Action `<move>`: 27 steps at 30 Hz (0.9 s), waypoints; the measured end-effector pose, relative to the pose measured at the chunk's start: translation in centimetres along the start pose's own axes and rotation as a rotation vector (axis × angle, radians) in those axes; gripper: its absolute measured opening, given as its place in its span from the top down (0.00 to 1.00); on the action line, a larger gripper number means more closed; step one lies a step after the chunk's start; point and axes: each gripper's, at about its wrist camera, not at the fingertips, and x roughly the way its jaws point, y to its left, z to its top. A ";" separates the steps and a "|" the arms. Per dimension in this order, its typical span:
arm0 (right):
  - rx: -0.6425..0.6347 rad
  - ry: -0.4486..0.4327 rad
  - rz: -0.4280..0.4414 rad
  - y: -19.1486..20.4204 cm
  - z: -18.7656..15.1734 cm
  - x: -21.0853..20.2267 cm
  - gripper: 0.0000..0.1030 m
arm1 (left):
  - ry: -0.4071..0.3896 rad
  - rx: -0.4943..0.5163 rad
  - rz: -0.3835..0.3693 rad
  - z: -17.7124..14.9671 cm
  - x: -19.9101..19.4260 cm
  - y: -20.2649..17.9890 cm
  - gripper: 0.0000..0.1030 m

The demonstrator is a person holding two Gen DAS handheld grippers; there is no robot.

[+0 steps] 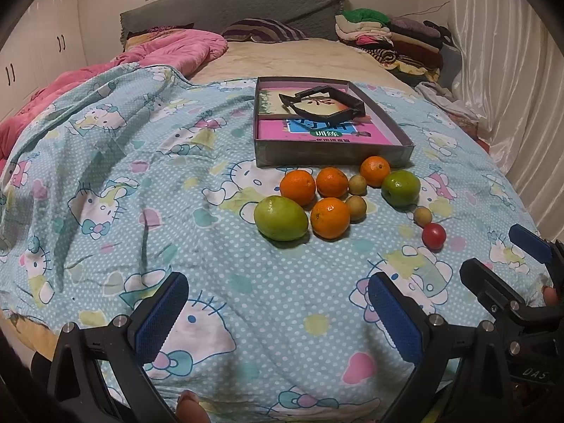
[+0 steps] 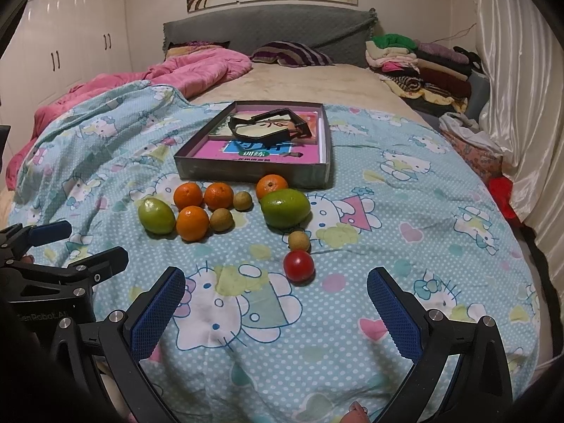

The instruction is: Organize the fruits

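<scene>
Fruit lies loose on a blue cartoon-print bedsheet (image 1: 141,183): several oranges (image 1: 329,218), two green mangoes (image 1: 281,217) (image 2: 284,208), small tan longans (image 1: 355,207) and a red tomato (image 2: 298,265). A shallow grey box (image 1: 331,149) with pink books and a black frame sits just behind them. My left gripper (image 1: 278,317) is open and empty, short of the fruit. My right gripper (image 2: 275,310) is open and empty, just in front of the tomato. Each gripper shows at the other view's edge.
A pink quilt (image 1: 169,53) lies at the back left and a stack of folded clothes (image 1: 387,38) at the back right. A white curtain (image 1: 511,88) lines the right side. White wardrobes (image 2: 70,28) stand on the left.
</scene>
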 end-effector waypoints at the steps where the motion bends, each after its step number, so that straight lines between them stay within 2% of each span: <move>1: -0.001 0.000 -0.001 0.0 0.0 0.0 0.00 | 0.000 0.000 0.000 0.0 0.0 0.0 0.00; 27: 0.016 0.016 -0.002 -0.4 -0.2 0.8 0.00 | 0.013 0.001 -0.013 -0.1 0.8 0.2 0.00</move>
